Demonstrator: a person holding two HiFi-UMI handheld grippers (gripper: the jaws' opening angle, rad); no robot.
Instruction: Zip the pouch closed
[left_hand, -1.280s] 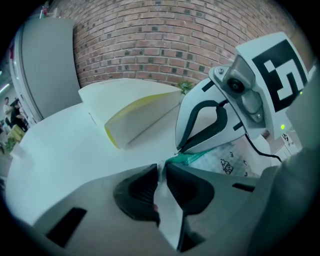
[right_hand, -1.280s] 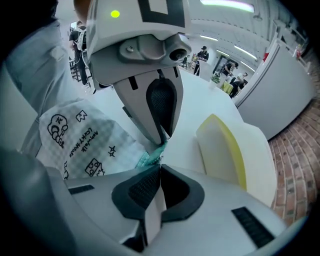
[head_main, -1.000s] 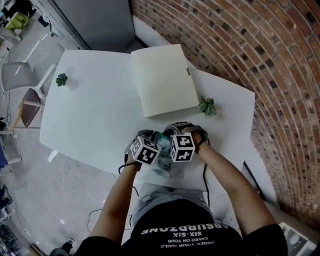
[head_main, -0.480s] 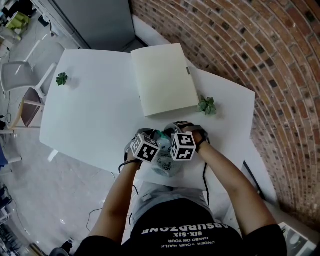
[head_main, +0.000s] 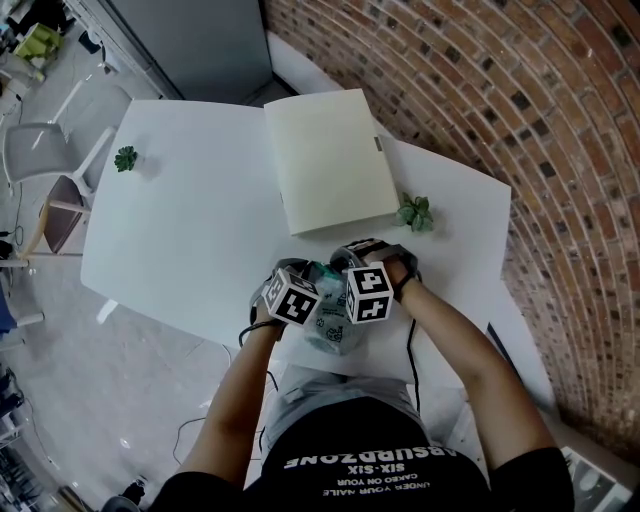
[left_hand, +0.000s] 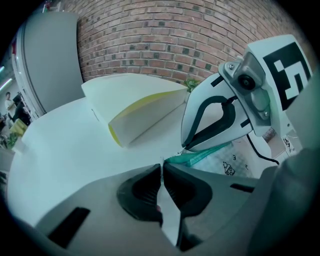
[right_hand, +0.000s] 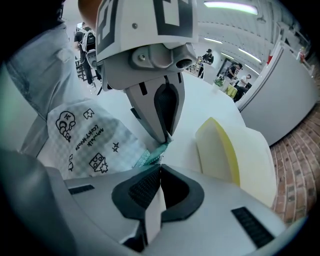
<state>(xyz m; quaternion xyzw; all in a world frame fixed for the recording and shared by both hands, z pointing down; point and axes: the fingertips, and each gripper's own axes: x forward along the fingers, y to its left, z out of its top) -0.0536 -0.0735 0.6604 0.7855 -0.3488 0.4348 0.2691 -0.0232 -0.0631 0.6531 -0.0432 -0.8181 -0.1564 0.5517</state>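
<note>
Fingers (left_hand: 140, 192) of the left gripper (left_hand: 161, 169) are pressed together, with only a hairline seam between the dark pads. A thin pale edge of the pouch (left_hand: 235, 162) is caught in that seam. Just beyond their tips runs the green zip strip (left_hand: 197, 156) along the pouch's top edge. The right gripper (left_hand: 186, 148) comes down on that strip from the opposite side, so the two sets of tips nearly meet.

In the right gripper view its fingers (right_hand: 137, 192) are likewise closed tight on a thin white edge of the pouch. The zip strip (right_hand: 150, 154) emerges right at their tips. The left gripper's tips pinch the far end of the strip just ahead. I cannot tell whether either gripper has the zip slider itself.

The pouch body, clear plastic printed with small doodles, hangs to the left of the right gripper's fingers and slightly below them. Beyond and to the right of them lies a cream folder (right_hand: 235, 155) with a yellow inner edge.

From the head view, both grippers are close side by side at the near edge of the white table (head_main: 190, 230), with the pouch sagging beneath them. The folder lies farther out past the fingers. A small plant (head_main: 413, 212) is just beyond the right gripper, toward the brick wall (head_main: 520, 120).
</note>
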